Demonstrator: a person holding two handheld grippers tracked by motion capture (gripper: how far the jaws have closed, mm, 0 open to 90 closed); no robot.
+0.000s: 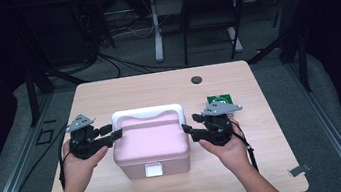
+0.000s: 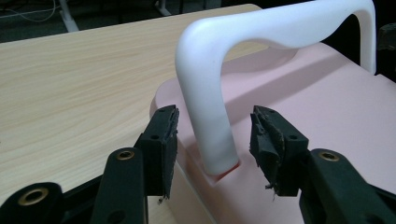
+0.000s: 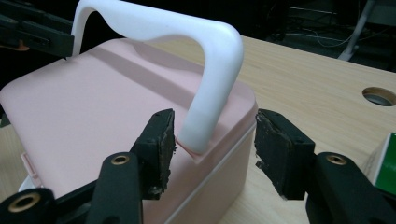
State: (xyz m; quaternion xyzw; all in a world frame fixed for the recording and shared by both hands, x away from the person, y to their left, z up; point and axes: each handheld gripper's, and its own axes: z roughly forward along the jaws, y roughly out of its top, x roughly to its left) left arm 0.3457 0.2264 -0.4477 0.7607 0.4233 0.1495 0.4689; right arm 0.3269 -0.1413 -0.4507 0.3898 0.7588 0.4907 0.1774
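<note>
The left gripper [image 1: 116, 134] has its jaws released and wide; in the left gripper view the two worn black pads [image 2: 166, 135] stand on either side of the white handle [image 2: 210, 93] near its foot, without touching it. The right gripper [image 1: 188, 130] is the same at the other end: its jaws are apart, one pad [image 3: 163, 140] very near the handle's foot and the other well clear, so I judge that nothing is grasped. Both hands hold the tools level, pointing inward at the pink box [image 1: 150, 147], which sits on the wooden table [image 1: 107, 92] between them, near the person's edge. The box looks like hard moulded plastic, stiff and smooth, so the pads may slip on its flat lid; I think it is light if empty, but what is inside cannot be seen. The handle stands upright as a rigid arch, and its two legs near the hinge pockets seem the best places to take hold, because they are narrow enough for the jaws. The long axis of the box runs from left to right across the table, and the handle follows this axis. The white latch [image 1: 154, 169] faces the person, so the lid probably opens away from them. A small green item [image 1: 219, 101] lies just behind the right gripper.
</note>
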